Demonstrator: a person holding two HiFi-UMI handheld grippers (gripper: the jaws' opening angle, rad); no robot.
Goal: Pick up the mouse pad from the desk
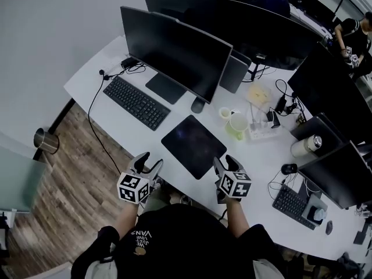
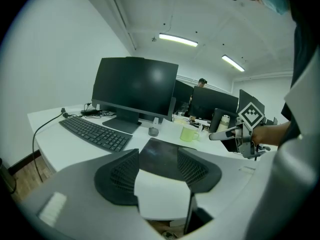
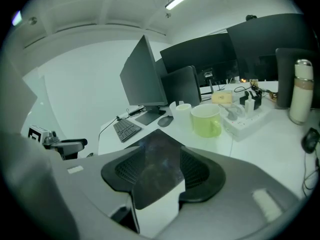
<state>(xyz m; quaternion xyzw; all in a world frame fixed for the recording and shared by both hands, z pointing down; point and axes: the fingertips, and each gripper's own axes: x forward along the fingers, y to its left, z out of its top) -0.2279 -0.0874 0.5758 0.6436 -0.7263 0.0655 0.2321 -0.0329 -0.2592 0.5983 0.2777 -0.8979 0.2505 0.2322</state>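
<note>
The black mouse pad [image 1: 193, 145] lies flat on the white desk [image 1: 110, 121], turned diamond-wise in front of the monitor. My left gripper [image 1: 149, 163] hovers at the desk's near edge, just left of the pad's near corner, jaws open and empty. At the pad's near right side my right gripper [image 1: 225, 163] is also open with nothing in it. In the left gripper view the mouse pad [image 2: 160, 151] shows between the spread jaws of the left gripper [image 2: 159, 160], with the right gripper [image 2: 234, 133] off to the side. The right gripper view has the mouse pad [image 3: 159, 156] ahead of the right gripper [image 3: 162, 173].
A keyboard [image 1: 136, 102] sits left of the pad, a monitor [image 1: 174, 51] and a mouse [image 1: 198, 104] behind it. A green mug [image 1: 238, 125], power strip [image 1: 264, 129] and flask [image 1: 306, 146] stand to the right. A metal bin [image 1: 45, 140] is on the floor.
</note>
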